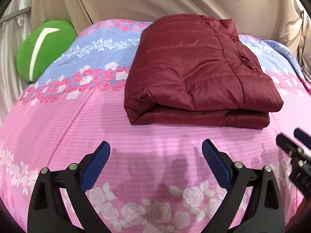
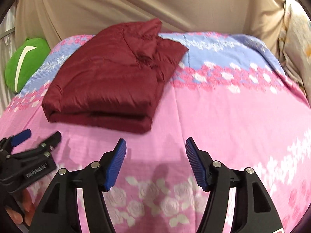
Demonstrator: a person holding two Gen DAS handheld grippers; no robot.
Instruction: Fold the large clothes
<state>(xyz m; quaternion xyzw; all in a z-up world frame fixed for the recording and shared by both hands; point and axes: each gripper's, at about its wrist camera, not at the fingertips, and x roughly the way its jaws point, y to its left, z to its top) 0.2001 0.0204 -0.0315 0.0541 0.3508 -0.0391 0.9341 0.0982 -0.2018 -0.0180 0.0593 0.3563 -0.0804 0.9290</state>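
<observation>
Left wrist view: the left gripper [image 1: 156,147] hangs with its blue ribbed pads spread wide and nothing between them, over a pink and blue rose-printed bedspread [image 1: 58,120]. The dark red quilted puffer jacket [image 1: 196,77] lies folded into a thick rectangle on the bedspread, just beyond the fingertips. A green plush cushion with a white stripe [image 1: 44,48] sits at the far left edge. The right gripper [image 1: 291,145] shows at the right margin.

Right wrist view: the right gripper [image 2: 155,146] stands parted and empty, apart from the jacket [image 2: 108,81], which lies ahead to the left. The left gripper [image 2: 37,136] shows low at the left, fingers [image 2: 17,216] of a hand beneath it.
</observation>
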